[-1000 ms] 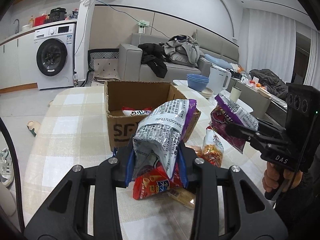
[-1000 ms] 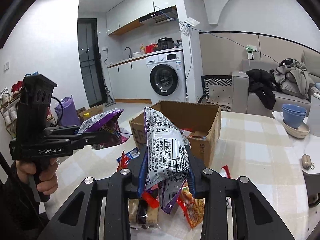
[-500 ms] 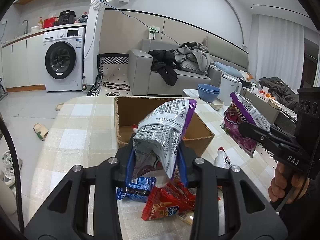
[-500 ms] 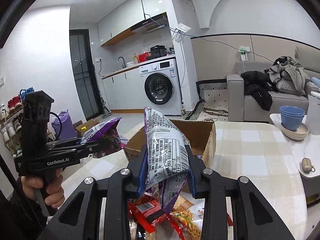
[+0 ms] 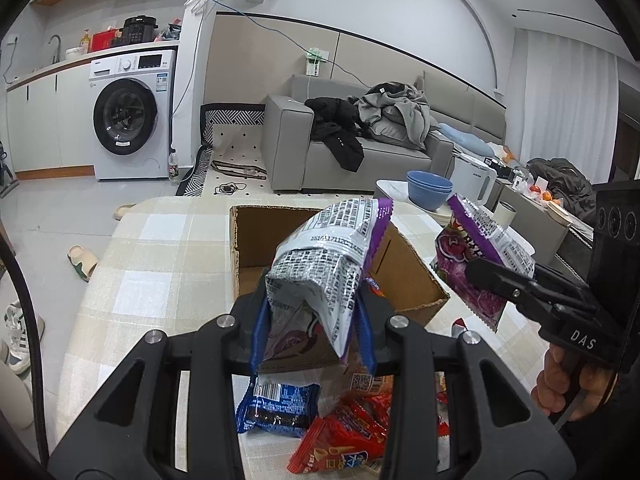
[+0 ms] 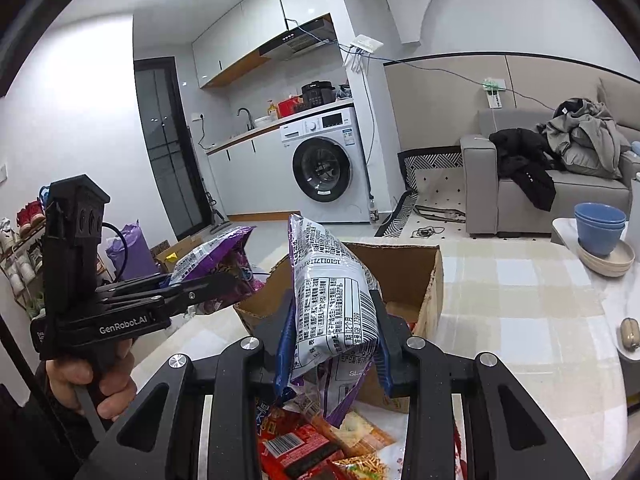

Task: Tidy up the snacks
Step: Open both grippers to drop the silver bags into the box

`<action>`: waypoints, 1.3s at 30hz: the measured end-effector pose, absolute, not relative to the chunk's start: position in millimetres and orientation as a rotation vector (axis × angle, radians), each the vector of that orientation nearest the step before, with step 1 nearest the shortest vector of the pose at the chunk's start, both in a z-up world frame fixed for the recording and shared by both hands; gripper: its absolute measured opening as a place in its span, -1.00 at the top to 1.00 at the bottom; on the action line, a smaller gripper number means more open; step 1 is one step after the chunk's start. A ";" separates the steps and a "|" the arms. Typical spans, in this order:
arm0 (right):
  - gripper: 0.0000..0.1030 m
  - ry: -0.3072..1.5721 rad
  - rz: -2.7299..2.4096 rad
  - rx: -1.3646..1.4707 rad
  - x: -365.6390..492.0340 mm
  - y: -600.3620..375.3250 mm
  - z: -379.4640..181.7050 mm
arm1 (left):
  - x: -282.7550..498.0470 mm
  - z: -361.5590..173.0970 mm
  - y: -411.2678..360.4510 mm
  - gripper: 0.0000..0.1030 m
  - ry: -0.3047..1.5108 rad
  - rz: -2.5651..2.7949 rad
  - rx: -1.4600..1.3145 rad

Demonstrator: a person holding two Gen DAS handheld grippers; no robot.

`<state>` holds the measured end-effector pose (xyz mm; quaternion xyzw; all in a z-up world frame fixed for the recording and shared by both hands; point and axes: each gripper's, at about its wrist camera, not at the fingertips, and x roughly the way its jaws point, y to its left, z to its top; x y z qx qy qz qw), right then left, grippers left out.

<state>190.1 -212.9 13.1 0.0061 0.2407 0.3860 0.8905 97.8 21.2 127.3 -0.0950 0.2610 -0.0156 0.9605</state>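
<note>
My left gripper (image 5: 312,320) is shut on a silver and purple snack bag (image 5: 332,252), held up in front of an open cardboard box (image 5: 412,280). My right gripper (image 6: 332,344) is shut on a second silver and purple snack bag (image 6: 332,288), above the box (image 6: 432,280). In the left wrist view the right gripper (image 5: 480,272) and its bag (image 5: 472,260) hang right of the box. In the right wrist view the left gripper (image 6: 224,280) and its bag (image 6: 216,256) sit left of the box. Loose snack packs lie below: blue (image 5: 276,404), red (image 5: 344,436), red (image 6: 296,444).
The box stands on a checked tablecloth (image 5: 160,264). Stacked blue bowls (image 6: 600,232) stand at the table's far right, with a small capsule-shaped thing (image 6: 630,334) nearer. A white kettle (image 5: 476,184) stands beyond. Sofa (image 5: 360,152) and washing machine (image 5: 128,116) are behind.
Both grippers have risen and tilted up with their bags still held. The box now sits lower in both views and more of the loose packs beneath show.
</note>
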 end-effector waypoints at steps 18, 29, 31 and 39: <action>0.35 0.558 0.813 -0.001 227.0 -190.4 -7.2 | 180.8 96.7 20.4 0.37 0.549 -0.052 -0.187; 0.35 0.604 0.798 0.004 247.4 -183.0 -17.8 | 211.5 68.8 25.8 0.36 0.604 -0.033 -0.210; 0.35 0.629 0.784 -0.007 250.8 -182.1 -22.8 | 219.3 59.4 29.8 0.36 0.632 -0.022 -0.217; 0.35 0.661 0.777 -0.043 255.1 -185.9 -35.1 | 233.6 41.3 22.2 0.25 0.659 0.001 -0.156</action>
